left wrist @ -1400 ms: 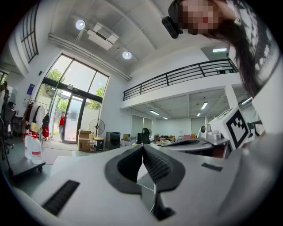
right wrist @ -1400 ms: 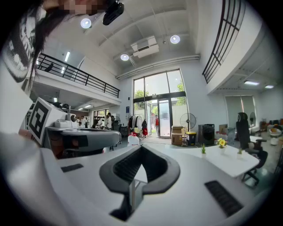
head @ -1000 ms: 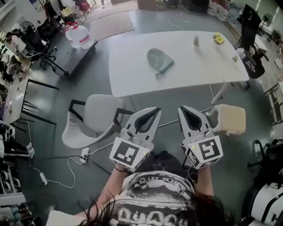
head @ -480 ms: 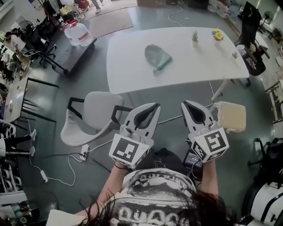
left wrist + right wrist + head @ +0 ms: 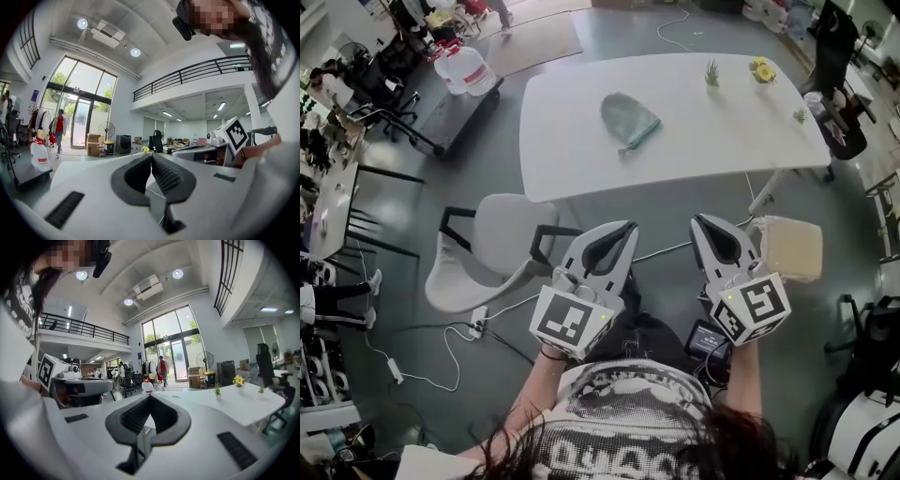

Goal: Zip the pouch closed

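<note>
A grey-green pouch (image 5: 628, 120) lies on the white table (image 5: 731, 131), left of its middle, with its narrow end toward the near edge. Both grippers are held well short of the table, over the floor in front of the person's body. The left gripper (image 5: 627, 228) is shut with nothing between its jaws, and its own view shows the ribbed pads (image 5: 161, 172) meeting at the tips of the left gripper (image 5: 151, 155). The right gripper (image 5: 701, 220) is also shut and empty, as the right gripper (image 5: 150, 397) shows in its own view. Neither gripper view shows the pouch.
A grey armchair (image 5: 492, 251) stands between the left gripper and the table. A tan stool (image 5: 791, 248) sits by the table leg on the right. Small potted plants (image 5: 712, 75) and a yellow flower (image 5: 759, 71) stand at the table's far edge. Cables lie on the floor at left.
Both grippers have edged toward the table, the right one drifting a little to the right. Both stay shut. The pouch lies as before.
</note>
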Motion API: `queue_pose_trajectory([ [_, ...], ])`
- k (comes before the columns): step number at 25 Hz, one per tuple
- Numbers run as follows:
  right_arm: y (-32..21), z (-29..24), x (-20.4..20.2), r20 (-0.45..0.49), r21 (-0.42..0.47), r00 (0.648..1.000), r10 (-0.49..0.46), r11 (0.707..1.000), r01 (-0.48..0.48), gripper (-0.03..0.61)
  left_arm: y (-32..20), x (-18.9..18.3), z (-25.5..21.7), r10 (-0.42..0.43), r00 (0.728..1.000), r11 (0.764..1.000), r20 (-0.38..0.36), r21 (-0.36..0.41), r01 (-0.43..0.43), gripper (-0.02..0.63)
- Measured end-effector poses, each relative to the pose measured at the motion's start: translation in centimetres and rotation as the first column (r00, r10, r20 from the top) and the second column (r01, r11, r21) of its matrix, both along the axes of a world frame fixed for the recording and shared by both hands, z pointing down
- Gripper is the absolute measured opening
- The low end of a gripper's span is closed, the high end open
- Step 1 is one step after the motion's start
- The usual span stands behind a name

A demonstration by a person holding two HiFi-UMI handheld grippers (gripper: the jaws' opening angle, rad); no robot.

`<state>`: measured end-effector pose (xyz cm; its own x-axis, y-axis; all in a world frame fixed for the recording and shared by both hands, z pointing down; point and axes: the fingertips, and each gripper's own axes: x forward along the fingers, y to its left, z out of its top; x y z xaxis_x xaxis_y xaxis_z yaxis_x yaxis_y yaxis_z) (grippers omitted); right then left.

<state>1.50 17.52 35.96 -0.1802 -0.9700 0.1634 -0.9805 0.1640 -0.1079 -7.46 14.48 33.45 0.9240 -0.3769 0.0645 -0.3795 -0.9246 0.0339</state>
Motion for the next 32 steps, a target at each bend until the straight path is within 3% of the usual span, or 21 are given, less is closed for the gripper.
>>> queue_pose_trajectory([
  [8,-4.2,1.0,2.8,0.018,-0.011,1.000,0.005,1.000,-0.005,-0.008,-4.3,3.1,0.8,0.010,1.000,1.000,-0.004,-0.009,-0.010,0.012],
  [21,-18.5,0.5,8.7,0.017,-0.039,1.000,0.025,0.999,-0.024,-0.008,-19.0,9.4,1.2,0.040,0.999,0.999,0.024,-0.023,-0.039,0.012],
  [32,-27.6,1.6,9.7,-0.019,-0.112,0.999,-0.034,0.993,0.032,-0.008,-28.8,9.7,4.8,-0.029,0.998,0.996,0.048,-0.087,0.033,0.012],
])
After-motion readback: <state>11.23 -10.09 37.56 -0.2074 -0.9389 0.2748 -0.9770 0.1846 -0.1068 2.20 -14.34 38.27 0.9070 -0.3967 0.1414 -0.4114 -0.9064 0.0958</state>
